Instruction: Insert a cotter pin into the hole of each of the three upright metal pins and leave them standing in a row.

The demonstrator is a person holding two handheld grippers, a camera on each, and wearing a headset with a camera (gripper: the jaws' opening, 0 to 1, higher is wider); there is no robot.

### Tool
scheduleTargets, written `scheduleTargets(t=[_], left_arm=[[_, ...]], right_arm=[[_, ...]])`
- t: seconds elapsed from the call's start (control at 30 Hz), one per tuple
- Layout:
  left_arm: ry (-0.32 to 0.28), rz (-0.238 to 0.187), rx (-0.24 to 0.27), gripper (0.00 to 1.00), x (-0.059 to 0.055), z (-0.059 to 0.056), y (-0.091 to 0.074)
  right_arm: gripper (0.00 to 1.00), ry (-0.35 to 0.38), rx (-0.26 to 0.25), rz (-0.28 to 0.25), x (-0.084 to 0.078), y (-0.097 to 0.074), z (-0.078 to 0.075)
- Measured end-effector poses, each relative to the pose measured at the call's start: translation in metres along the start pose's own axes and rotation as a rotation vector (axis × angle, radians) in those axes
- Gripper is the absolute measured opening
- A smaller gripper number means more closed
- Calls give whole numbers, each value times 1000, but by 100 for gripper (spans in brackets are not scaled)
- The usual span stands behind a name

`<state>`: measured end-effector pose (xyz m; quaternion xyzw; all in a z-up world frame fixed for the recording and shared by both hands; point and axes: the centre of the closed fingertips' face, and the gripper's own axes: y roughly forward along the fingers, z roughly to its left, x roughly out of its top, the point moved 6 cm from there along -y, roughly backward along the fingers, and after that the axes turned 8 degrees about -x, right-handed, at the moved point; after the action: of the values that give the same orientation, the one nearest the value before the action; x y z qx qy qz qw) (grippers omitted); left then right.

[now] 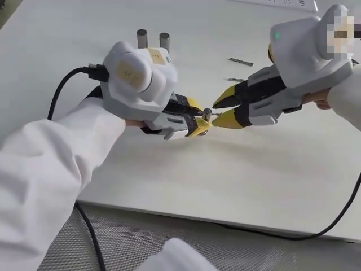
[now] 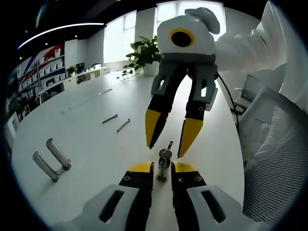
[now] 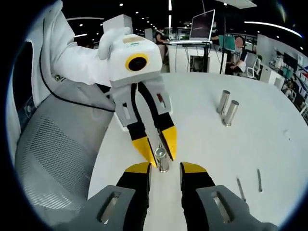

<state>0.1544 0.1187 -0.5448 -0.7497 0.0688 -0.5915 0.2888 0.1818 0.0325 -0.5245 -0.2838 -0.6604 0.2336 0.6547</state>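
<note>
Head view looked down and forward from above the table [image 1: 254,169], close over both grippers. Left gripper view sat low over the table and faced along its own jaws at the right gripper [image 2: 166,149], very near. Right gripper view faced back at the left gripper [image 3: 160,158], just as near. All three shared the held metal pin [image 1: 206,116] and the two standing pins [image 1: 163,40].

One metal pin [image 2: 163,164] gripped, cotter pin [image 2: 169,144] at its top; two other pins [image 1: 142,38] stand together
</note>
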Motion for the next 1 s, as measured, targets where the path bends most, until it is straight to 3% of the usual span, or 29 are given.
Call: scheduleTargets(t=[0.13,0.33,0.5,1.0], left_arm=[[-1,4,-1,14,-1,0,-1],[-8,13,-7,14,-4,-1,-2],[-10,17,-3,14,-5,1,-1],[-18,10,3,15,-2,3,-2]], right_arm=[[12,3,-2,13,-4,-5,0],[11,33,5,9,-10,-11,1],[1,45,6,-3,-10,-13,0],[0,41,29,-21,-2,-9,6]])
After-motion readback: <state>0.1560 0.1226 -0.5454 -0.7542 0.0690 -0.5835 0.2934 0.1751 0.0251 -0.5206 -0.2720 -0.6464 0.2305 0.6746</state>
